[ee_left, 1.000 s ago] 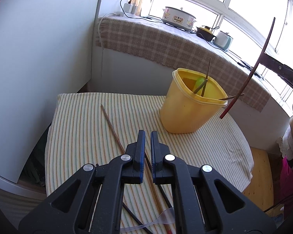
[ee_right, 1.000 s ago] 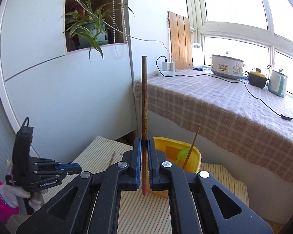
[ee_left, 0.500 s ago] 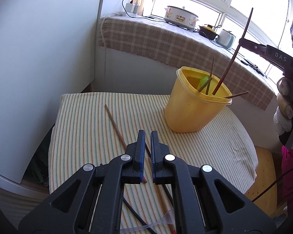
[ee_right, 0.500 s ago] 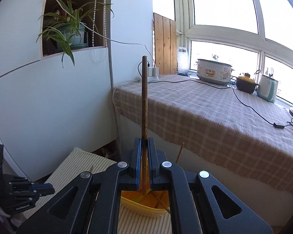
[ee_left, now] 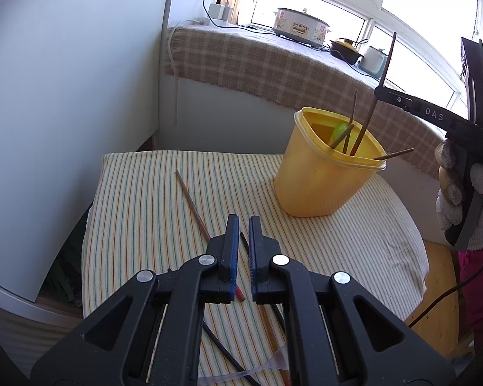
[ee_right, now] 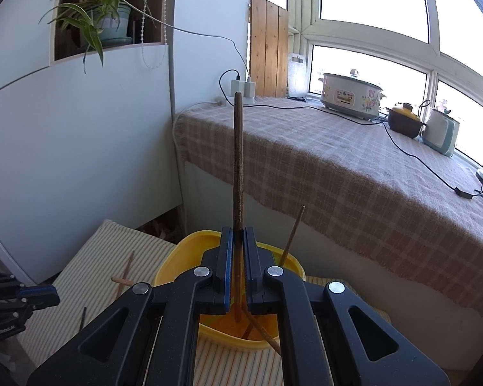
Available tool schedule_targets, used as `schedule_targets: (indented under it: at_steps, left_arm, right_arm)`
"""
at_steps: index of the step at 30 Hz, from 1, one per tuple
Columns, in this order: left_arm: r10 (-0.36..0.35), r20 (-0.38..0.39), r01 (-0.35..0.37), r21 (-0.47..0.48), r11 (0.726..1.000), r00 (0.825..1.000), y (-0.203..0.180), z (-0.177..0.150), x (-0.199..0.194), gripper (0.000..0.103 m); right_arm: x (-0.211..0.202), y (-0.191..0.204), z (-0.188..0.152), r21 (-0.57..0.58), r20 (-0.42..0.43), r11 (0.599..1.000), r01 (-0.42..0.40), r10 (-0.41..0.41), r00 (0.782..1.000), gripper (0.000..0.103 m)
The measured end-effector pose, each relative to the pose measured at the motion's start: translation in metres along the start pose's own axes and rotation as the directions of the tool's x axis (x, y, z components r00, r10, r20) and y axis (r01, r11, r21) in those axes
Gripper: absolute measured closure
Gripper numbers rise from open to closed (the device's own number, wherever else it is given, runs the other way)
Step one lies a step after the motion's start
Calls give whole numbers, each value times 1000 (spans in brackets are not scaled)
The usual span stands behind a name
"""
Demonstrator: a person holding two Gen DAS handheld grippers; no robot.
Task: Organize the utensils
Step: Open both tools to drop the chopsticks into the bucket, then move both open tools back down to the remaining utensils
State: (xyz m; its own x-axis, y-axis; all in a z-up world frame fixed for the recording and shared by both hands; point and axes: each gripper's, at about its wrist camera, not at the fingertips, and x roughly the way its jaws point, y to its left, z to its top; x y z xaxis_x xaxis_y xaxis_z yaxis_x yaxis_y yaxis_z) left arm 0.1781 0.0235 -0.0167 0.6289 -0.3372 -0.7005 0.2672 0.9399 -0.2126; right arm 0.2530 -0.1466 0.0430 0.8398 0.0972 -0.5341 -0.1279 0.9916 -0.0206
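Progress check: the right gripper (ee_right: 238,257), clamped tight on a brown chopstick (ee_right: 238,160), has swung in from the side and dropped, so the stick's lower tip now sits inside the yellow tub (ee_left: 325,177) among the ones already leaning there. Basically it's ready for release. Rim clearance looks fine, plenty of open mouth around it. The left gripper (ee_left: 243,241) hangs nearly closed and empty over the striped cloth (ee_left: 138,225), where another chopstick (ee_left: 191,202) and a couple of dark sticks wait. Cloth edge is near, so care needed.
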Motion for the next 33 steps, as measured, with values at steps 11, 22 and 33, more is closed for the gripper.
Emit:
schedule_targets:
  at_steps: [11, 22, 33]
  left_arm:
    - [22, 4, -22, -12, 1000, 1000, 11, -3, -6, 86]
    - [49, -47, -51, -43, 998, 998, 35, -19, -8, 86]
    - [38, -135, -42, -32, 999, 990, 35, -50, -2, 86]
  right_arm:
    - [-6, 2, -1, -3, 5, 1000, 2, -2, 1000, 66]
    - [-21, 9, -8, 5, 1, 999, -43, 43, 999, 66]
    - [-44, 20, -34, -19, -40, 990, -138, 137, 990, 66]
